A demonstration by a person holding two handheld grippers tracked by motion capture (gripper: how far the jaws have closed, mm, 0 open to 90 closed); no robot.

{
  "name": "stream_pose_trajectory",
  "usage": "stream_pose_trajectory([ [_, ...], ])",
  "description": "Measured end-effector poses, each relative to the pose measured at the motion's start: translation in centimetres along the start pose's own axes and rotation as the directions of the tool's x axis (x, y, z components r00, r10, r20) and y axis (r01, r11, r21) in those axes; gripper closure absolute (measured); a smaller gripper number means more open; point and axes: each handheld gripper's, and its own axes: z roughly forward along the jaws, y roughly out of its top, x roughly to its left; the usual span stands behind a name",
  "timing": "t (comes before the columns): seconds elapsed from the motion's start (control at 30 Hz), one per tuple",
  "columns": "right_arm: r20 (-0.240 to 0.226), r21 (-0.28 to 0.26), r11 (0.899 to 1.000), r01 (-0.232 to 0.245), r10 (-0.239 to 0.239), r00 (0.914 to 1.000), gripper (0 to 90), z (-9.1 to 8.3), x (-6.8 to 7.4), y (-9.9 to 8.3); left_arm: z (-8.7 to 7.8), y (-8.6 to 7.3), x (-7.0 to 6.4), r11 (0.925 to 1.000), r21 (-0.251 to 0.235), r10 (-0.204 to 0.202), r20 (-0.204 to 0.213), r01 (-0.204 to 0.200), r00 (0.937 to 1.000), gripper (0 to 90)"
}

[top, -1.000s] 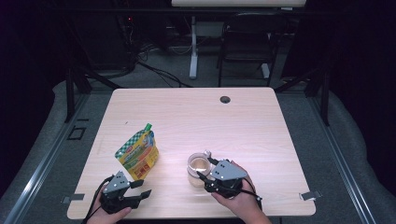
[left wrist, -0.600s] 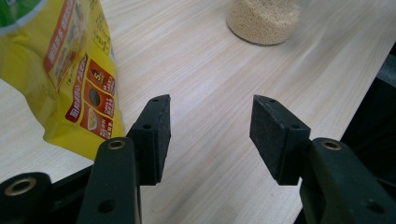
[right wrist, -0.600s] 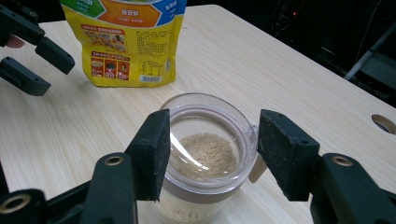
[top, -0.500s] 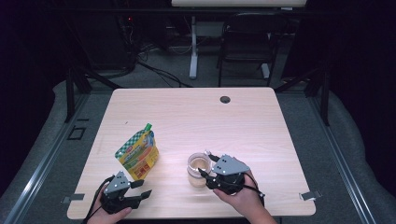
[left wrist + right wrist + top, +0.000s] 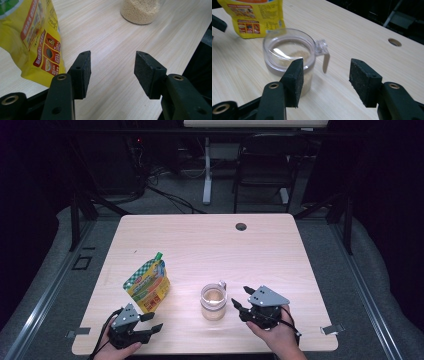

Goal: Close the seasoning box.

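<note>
A clear plastic cup (image 5: 214,301) with a handle stands near the table's front edge, holding tan grains at its bottom (image 5: 289,56) (image 5: 140,11). A yellow stand-up food pouch (image 5: 146,284) with a green top stands to its left (image 5: 30,37) (image 5: 253,17). My right gripper (image 5: 239,304) rests open just right of the cup, apart from it (image 5: 325,75). My left gripper (image 5: 152,322) is open at the front left, just in front of the pouch, nothing between its jaws (image 5: 112,71).
The light wooden table (image 5: 210,245) has a small dark round hole (image 5: 241,226) near its far edge. A chair and cables stand on the dark floor beyond the table.
My right gripper has drawn back to the right, away from the cup, leaving a gap. The left gripper, pouch and cup have stayed put.
</note>
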Motion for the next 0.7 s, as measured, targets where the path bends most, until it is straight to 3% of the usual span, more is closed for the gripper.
stream_pose_trajectory([
  [0.17, 0.038, 0.032, 0.998, -0.048, 0.047, 0.9982, 44.4, -0.3, -1.2, -1.4, 0.0, 0.0, 0.1, 1.0000, 0.005, 0.005, -0.002, -0.005, 1.0000, 47.8],
  [0.27, 0.062, 0.023, 0.996, -0.085, 0.083, 0.9946, 44.2, -0.4, -2.0, -2.1, 0.0, 0.0, 0.1, 1.0000, 0.008, 0.001, -0.002, -0.001, 1.0000, 47.6],
  [0.3, 0.064, 0.022, 0.995, -0.100, 0.099, 0.9931, 44.1, -0.4, -2.2, -2.4, 0.1, 0.0, 0.0, 1.0000, 0.003, 0.001, -0.019, -0.001, 0.9998, 47.6],
  [0.4, 0.086, 0.015, 0.992, -0.122, 0.121, 0.9889, 44.0, -0.2, -2.9, -3.1, 0.1, 0.0, 0.1, 1.0000, 0.009, 0.002, -0.003, -0.002, 1.0000, 47.6],
  [0.63, 0.075, 0.012, 0.975, -0.220, 0.219, 0.9729, 43.9, 0.2, -3.9, -4.5, 0.1, -0.1, 0.1, 1.0000, 0.010, 0.001, -0.006, -0.001, 1.0000, 47.4],
  [0.7, 0.079, 0.016, 0.974, -0.228, 0.226, 0.9710, 43.9, 0.3, -4.0, -4.8, 0.1, -0.1, 0.2, 0.9999, 0.010, 0.005, -0.008, -0.005, 1.0000, 47.4],
])
